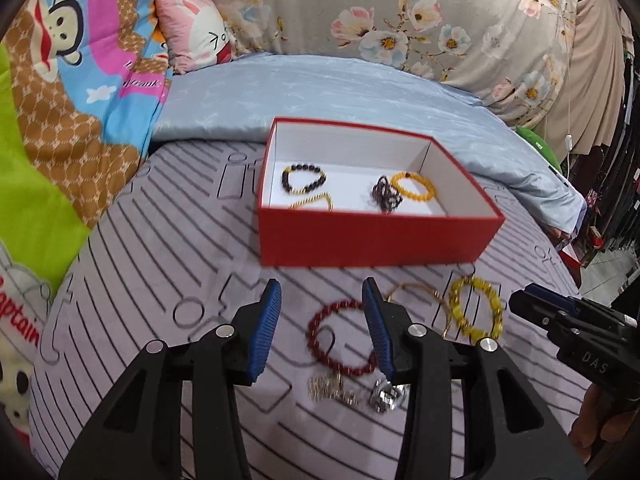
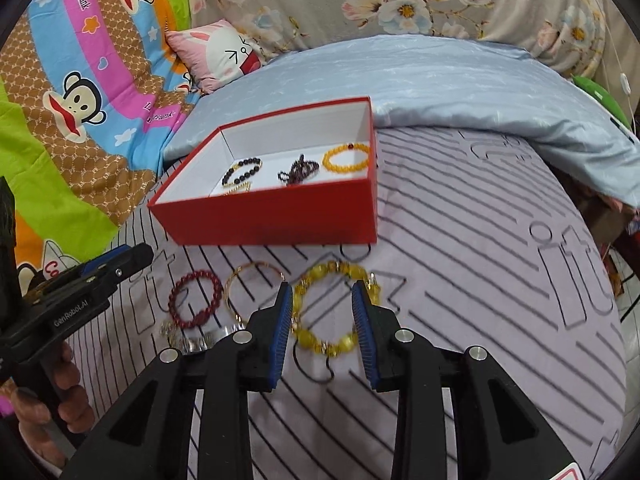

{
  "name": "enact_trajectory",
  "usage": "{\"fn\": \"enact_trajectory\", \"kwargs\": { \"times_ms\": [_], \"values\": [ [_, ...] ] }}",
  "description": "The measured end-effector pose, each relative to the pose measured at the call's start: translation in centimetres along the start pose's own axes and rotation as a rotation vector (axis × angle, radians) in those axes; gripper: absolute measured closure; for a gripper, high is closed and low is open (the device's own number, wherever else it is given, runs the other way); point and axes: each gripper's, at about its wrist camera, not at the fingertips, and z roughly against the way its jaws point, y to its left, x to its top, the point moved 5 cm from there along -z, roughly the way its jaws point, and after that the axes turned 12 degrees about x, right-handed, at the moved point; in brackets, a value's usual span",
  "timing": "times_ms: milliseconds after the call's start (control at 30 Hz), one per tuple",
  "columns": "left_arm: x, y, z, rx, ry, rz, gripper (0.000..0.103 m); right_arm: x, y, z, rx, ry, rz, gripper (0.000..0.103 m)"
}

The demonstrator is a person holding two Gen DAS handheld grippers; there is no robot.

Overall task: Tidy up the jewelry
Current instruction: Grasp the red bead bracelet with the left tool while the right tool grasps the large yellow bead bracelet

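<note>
A red box [image 1: 376, 240] [image 2: 272, 220] sits on the striped bedsheet and holds a black bead bracelet [image 1: 303, 170], a gold chain, a dark purple bracelet [image 1: 386, 194] and an orange bead bracelet [image 1: 414, 196]. In front of it lie a dark red bead bracelet [image 1: 340, 304] [image 2: 173, 300], a thin gold bangle [image 1: 412, 286] [image 2: 256, 267], a yellow bead bracelet [image 1: 454, 308] [image 2: 320, 272] and silver pieces [image 1: 332, 390]. My left gripper [image 1: 321, 284] hovers open over the dark red bracelet. My right gripper [image 2: 322, 286] stands open, the yellow bracelet lying between its fingers without touching the pads.
A pale blue quilt [image 1: 320, 92] is folded behind the box, with a floral duvet [image 1: 400, 8] beyond it. A cartoon blanket [image 1: 60, 100] and a pink pillow [image 1: 192, 36] lie to the left. A hand [image 2: 68, 384] holds the left gripper's handle. The bed edge drops off at the right.
</note>
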Motion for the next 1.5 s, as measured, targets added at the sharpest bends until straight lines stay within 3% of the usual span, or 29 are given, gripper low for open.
{"fn": "enact_trajectory", "kwargs": {
  "times_ms": [333, 700, 767, 833, 1133, 1500],
  "values": [
    [-3.7, 0.5, 0.5, 0.021, 0.022, 0.03, 0.062, -3.5, -1.1, 0.0, -0.039, 0.028, -0.046, 0.072],
    [-4.6, 0.8, 0.3, 0.016, 0.035, 0.047, 0.061, -2.3, -1.9, -1.0, -0.065, 0.004, -0.082, 0.072],
    [-4.6, 0.8, 0.3, 0.019, 0.034, 0.047, 0.055, -2.3, -1.7, -1.3, -0.063, 0.005, -0.083, 0.06],
    [-4.6, 0.7, 0.4, 0.02, 0.029, 0.046, 0.051, -2.3, -1.4, -1.7, -0.07, 0.011, -0.075, 0.059],
    [-4.7, 0.9, 0.1, 0.015, 0.042, 0.058, 0.051, -1.9, -1.1, -2.8, -0.074, 0.026, -0.077, 0.055],
    [-4.8, 0.9, -0.2, 0.003, 0.055, 0.063, 0.051, -1.3, -1.8, -3.4, -0.146, 0.018, -0.087, 0.061]
  ]
}}
